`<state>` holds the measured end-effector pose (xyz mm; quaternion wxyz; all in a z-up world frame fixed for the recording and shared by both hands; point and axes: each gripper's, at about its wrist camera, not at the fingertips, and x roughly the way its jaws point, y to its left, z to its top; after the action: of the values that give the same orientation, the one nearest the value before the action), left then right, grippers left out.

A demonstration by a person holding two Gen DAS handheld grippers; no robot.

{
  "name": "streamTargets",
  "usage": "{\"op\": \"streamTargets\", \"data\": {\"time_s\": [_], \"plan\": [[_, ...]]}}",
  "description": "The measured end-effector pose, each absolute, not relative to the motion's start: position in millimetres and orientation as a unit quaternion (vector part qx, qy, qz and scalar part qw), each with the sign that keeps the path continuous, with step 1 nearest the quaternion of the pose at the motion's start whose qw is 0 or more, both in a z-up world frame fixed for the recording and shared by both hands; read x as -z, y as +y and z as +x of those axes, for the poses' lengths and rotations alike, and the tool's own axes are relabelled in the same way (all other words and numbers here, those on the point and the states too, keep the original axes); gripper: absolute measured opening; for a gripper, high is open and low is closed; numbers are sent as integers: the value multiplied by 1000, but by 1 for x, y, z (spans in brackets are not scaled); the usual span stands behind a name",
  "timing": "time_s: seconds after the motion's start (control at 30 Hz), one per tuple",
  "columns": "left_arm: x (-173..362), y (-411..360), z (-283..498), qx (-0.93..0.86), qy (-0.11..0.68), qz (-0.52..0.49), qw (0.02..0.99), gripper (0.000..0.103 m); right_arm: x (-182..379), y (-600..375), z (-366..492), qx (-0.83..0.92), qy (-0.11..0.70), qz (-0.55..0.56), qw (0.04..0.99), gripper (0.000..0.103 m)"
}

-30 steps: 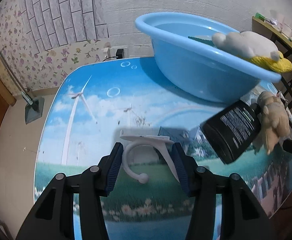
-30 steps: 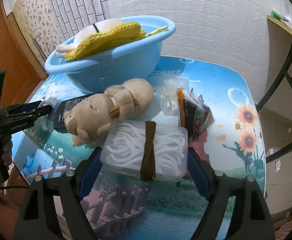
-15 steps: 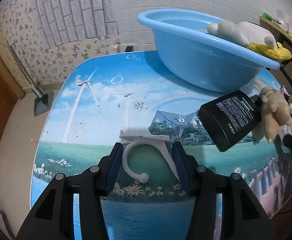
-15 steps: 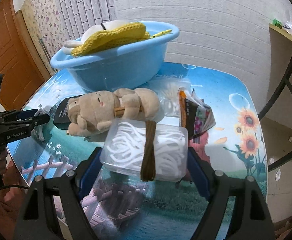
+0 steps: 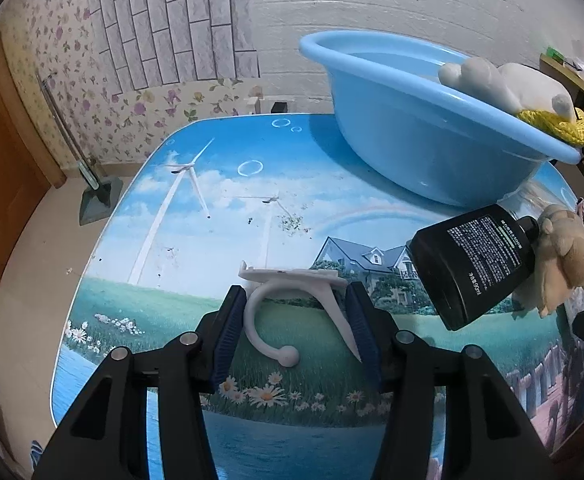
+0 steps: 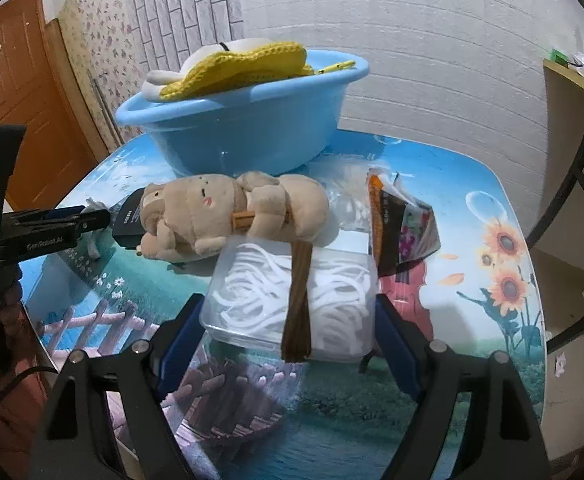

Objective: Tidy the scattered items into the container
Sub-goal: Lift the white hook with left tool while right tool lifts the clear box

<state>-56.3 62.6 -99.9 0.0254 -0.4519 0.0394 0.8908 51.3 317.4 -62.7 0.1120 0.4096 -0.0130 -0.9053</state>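
Both hands are loaded up right now: the left tongs (image 5: 296,336) are clamped on a white plastic hook (image 5: 292,300), held just above the tabletop (image 5: 195,216), and the right tongs (image 6: 292,332) are squeezed around a clear box (image 6: 292,300) of white cord with a brown band across it. The blue basin (image 6: 243,120) sits toward the wall from both of them, already holding a yellow knit thing (image 6: 243,68) and something white. If I were doing it I'd lift each piece well above the basin rim before going forward, since that rim is tall and the basin looks light enough to shove. The box is the tricky one: the plush toy (image 6: 227,212) lies right between it and the basin, touching its far edge, so go up first, not straight ahead. Let go only once over the open middle of the basin, not on the piled side. The black bottle (image 5: 472,260) beside the toy can wait.
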Motion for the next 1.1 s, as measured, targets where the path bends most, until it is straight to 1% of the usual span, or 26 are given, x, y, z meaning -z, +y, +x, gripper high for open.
{"op": "streamTargets", "data": {"time_s": [0.13,0.27,0.5,0.77,0.83,1.1], "plan": [[99,70,-59,-892,68,-447,10,54,64,324,51,904,-30,405,131,83],[98,72,-67,-889,57,-455,-14,54,66,323,54,908,-17,391,152,84],[97,79,-71,-883,73,-462,-36,54,67,332,53,903,-39,389,179,84],[97,77,-68,-887,70,-455,-41,54,68,332,54,902,-39,390,181,84],[98,77,-66,-889,69,-450,-40,54,67,329,54,903,-28,391,175,84],[100,66,-61,-895,45,-442,-19,53,67,327,52,905,-24,393,160,83]]}}
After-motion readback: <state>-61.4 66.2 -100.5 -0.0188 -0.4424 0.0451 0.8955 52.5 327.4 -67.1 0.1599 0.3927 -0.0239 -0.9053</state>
